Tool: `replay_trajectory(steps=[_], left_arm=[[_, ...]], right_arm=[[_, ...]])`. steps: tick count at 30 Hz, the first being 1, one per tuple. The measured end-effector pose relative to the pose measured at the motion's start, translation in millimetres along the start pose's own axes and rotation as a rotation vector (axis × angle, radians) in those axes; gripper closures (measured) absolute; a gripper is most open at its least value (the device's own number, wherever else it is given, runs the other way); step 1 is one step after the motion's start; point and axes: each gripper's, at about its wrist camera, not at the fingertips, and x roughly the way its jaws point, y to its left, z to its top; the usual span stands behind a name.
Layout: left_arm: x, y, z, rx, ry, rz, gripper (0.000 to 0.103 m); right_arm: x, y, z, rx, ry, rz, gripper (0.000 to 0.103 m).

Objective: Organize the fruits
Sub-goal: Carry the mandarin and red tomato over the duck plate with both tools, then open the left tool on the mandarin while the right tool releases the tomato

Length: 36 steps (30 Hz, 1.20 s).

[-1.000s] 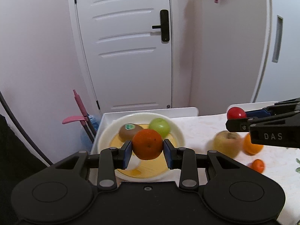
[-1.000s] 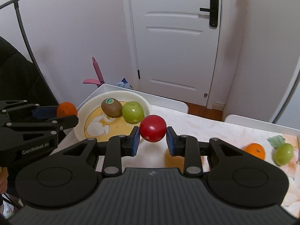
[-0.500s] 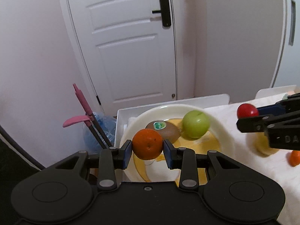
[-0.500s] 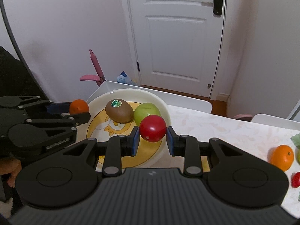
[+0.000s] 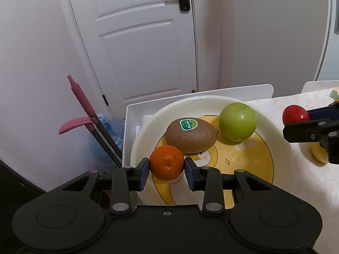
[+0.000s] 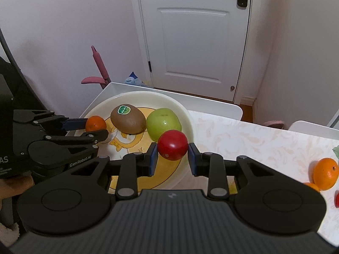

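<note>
A small orange mandarin (image 5: 167, 162) is clamped between the blue pads of the left gripper (image 5: 167, 170) and is held over the near left part of the cream plate (image 5: 281, 148), just in front of the kiwi (image 5: 190, 135). A red tomato (image 6: 172, 145) is gripped between the pads of the right gripper (image 6: 172, 157) at the plate's right rim, just beside the green apple (image 6: 163, 123) lying in the plate. An orange (image 6: 325, 173) is seen well apart on the patterned tablecloth (image 6: 243, 139).
</note>
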Motion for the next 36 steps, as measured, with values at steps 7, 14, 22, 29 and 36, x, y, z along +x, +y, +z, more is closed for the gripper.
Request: replay_trajectory(steps=[7,14,22,29,36], left_arm=[[-17,1,0,-0.007,-0.040,0.036,0.026],[-46,10,-8,-0.090,-0.043,0.038,0.018],[-60,3,-16,-0.089,-0.065,0.066,0.006],[-58,-1,-18,-0.072,-0.070,0.065,0.005],[-55,3,-20,-0.090,-0.057,0.058,0.005]], right_arm=[[-5,-1,4,-0.016,-0.008,0.013,0.058],[-4,-4,7,-0.042,0.000,0.024,0.058],[14,1,5,-0.105,0.036,0.030,0.058],[37,3,-1,-0.192,0.049,0.044,0.058],[41,5,0,-0.211,0.036,0.057,0.033]])
